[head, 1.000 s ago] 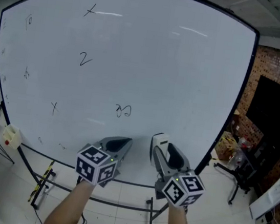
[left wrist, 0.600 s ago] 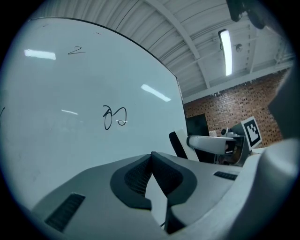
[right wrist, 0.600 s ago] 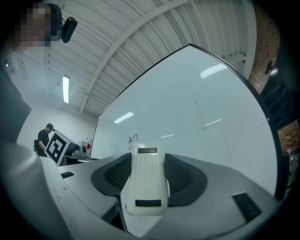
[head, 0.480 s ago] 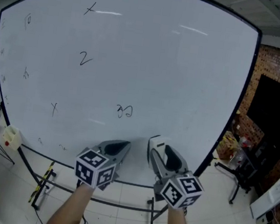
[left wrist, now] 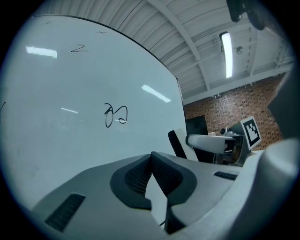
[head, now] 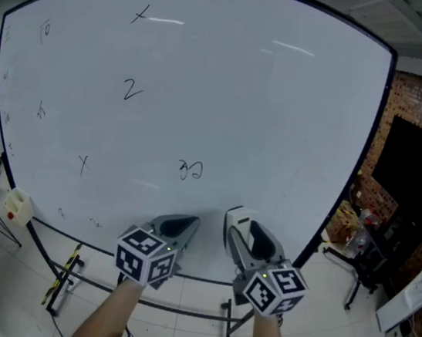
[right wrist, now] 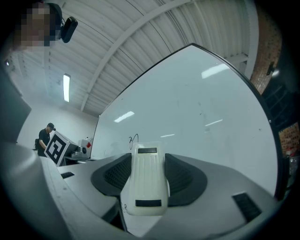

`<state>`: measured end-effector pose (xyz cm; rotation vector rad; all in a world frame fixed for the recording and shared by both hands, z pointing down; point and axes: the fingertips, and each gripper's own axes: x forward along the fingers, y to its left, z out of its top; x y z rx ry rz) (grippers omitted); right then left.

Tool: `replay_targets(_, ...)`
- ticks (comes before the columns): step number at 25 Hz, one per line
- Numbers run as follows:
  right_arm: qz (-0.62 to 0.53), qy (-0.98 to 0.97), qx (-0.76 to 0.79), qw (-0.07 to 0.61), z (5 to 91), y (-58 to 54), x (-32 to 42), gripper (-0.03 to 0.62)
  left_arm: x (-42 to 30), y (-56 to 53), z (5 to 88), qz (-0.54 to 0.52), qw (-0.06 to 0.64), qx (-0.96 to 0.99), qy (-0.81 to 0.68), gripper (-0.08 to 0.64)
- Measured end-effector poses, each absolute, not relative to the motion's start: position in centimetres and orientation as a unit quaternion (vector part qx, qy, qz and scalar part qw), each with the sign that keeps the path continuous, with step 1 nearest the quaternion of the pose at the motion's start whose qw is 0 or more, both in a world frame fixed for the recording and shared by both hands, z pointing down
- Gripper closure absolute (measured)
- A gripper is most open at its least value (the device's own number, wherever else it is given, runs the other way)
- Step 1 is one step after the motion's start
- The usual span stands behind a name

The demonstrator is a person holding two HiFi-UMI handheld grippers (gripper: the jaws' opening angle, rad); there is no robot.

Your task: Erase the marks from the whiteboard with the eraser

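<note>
A large whiteboard (head: 267, 102) fills the head view, with several black marks: an X (head: 141, 14), a 2 (head: 131, 90), a scribble (head: 190, 170) low at centre and small marks along the left side. My right gripper (head: 236, 223) is shut on a white eraser (right wrist: 147, 178) and sits just below and right of the scribble (right wrist: 133, 139). My left gripper (head: 180, 225) is shut and holds nothing; it points at the board below the scribble (left wrist: 115, 115).
The board stands on a black frame (head: 56, 274) over a tiled floor. A white box (head: 15, 205) hangs at its lower left. A brick wall with a dark screen (head: 415, 185) and a stand (head: 357, 262) lie to the right.
Both grippers dropped slightly and stayed below the board's scribble. The scribble's shape differs from a second ago; the eraser stays held.
</note>
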<state>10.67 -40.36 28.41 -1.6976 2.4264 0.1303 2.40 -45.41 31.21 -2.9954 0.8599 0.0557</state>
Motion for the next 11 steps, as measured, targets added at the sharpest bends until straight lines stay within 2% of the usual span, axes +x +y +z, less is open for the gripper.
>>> replay_targets(11,0.043,0.817,-0.569,0.084,28.65,-40.59,10.42,0.370,2.08,-45.36,31.09,0.023,0.011,-0.961,0.275,0.561)
